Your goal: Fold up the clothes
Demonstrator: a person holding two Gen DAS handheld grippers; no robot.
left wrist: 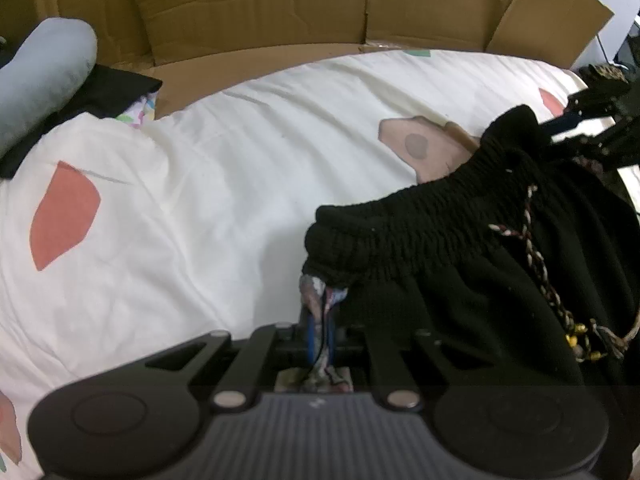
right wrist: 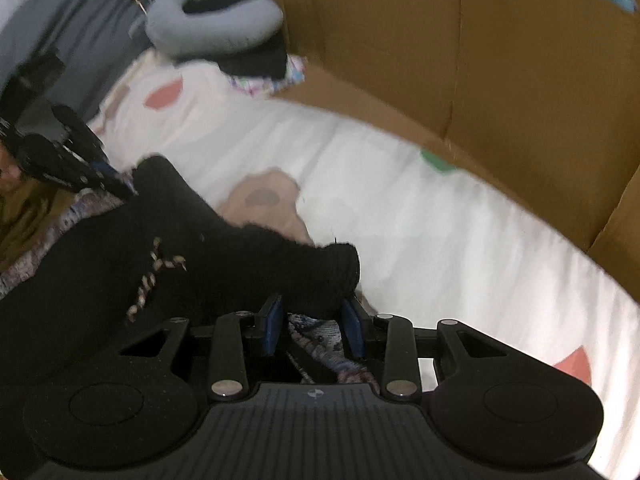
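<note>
Black shorts (left wrist: 460, 240) with a gathered elastic waistband and a braided drawstring (left wrist: 536, 256) hang stretched between two hand-held grippers above a cream bedsheet (left wrist: 224, 184) printed with coral, tan and green shapes. Seen from the left wrist, the left gripper (left wrist: 320, 308) has its blue-padded fingers drawn together on one corner of the waistband, with a strip of multicoloured patterned cloth caught in the same pinch. The right gripper (right wrist: 314, 320), seen from its own camera, stands with its blue pads (right wrist: 273, 326) partly apart on either side of the waistband's other bunched end — the black fabric fills the gap between them, though the blur leaves it unclear whether the pads press on it. More of that patterned cloth (right wrist: 332, 344) lies beneath the right gripper's fingers. Each gripper shows at the far edge of the other's view, at opposite ends of the waistband. Behind the bed, flattened brown cardboard (left wrist: 260, 12) stands upright as a wall. At the head of the sheet sits a grey neck pillow (right wrist: 216, 20) on a stack of dark folded garments (right wrist: 256, 62) — beneath them a pastel-patterned cloth (right wrist: 268, 82) peeks out.
</note>
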